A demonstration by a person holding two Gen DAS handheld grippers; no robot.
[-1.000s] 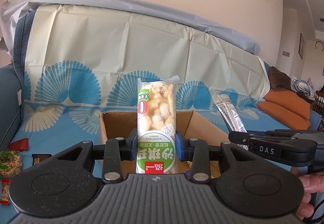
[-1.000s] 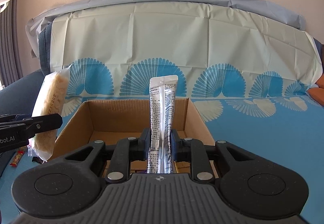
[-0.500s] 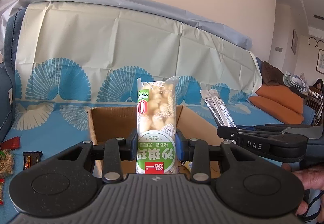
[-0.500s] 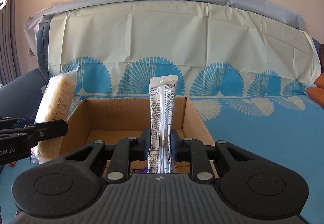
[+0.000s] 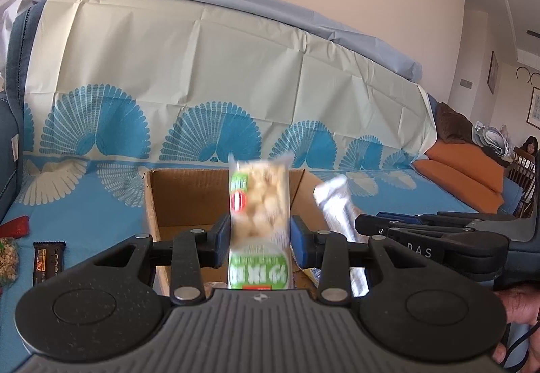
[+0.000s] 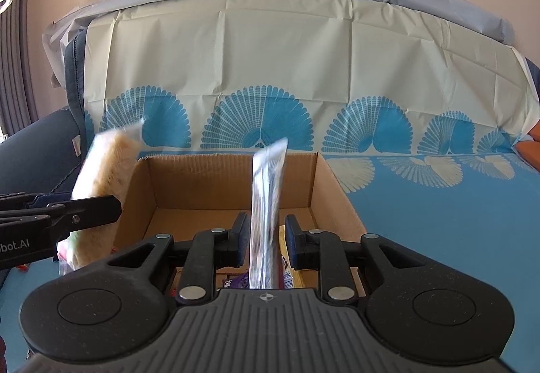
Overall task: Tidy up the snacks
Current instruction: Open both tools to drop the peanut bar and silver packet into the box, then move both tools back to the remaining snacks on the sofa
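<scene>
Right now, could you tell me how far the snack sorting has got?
Done: a few wrappers lie in the brown cardboard box. In hand: both jaws have just been opening, the left gripper around a green-labelled puffed-snack packet, the right gripper around a silver foil sachet. Left: the dark chocolate bar on the blue cloth.

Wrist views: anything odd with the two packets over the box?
Both are motion-blurred. The green-labelled snack pack sits loose in the left gripper, the silver sachet tilts free in the right gripper; both jaws have just been opening. They seem to be dropping into the cardboard box, nothing damaged.
</scene>
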